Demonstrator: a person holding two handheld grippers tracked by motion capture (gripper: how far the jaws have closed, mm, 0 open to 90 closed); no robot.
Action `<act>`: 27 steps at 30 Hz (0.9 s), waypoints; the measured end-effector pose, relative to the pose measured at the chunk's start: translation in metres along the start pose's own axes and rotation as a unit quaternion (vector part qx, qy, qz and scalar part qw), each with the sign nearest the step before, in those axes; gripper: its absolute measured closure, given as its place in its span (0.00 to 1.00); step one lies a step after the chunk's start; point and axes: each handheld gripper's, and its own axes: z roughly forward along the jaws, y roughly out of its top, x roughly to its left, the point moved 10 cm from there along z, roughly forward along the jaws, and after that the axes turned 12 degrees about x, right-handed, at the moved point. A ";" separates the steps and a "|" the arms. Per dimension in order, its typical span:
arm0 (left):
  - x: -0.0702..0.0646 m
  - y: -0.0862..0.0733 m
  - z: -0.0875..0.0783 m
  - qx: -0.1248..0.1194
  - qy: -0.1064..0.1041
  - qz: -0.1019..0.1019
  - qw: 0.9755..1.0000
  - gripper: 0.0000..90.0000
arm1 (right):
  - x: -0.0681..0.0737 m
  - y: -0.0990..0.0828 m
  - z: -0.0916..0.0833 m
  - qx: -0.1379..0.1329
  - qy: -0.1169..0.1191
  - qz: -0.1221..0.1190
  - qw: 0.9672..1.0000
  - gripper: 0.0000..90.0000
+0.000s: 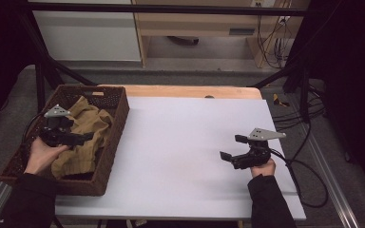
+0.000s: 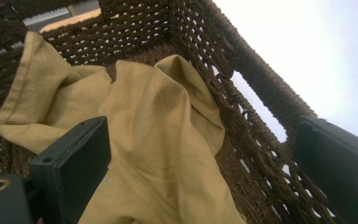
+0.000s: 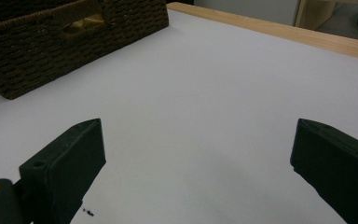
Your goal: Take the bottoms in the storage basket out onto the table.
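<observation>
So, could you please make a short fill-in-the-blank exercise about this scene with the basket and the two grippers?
1. The yellow-brown cloth lies inside the woven ____.
2. The left gripper is over the cloth with its jaws ____.
3. The right gripper is above the ____ mat, with nothing between its jaws.
4. The basket stands at the ____ side of the table in the high view.

Missing words: basket; open; white; left

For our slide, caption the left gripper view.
Open left tongs poised over crumpled tan cloth inside dark wicker basket.
</observation>
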 end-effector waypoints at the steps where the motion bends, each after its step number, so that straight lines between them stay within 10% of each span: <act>1: 0.001 0.000 0.002 0.002 0.002 -0.002 1.000 0.05 | 0.000 0.000 0.000 0.000 0.000 0.000 1.000 0.04; 27: 0.013 -0.023 0.041 0.071 0.008 -0.030 0.997 0.06 | 0.000 0.000 0.001 0.002 0.000 0.000 1.000 0.04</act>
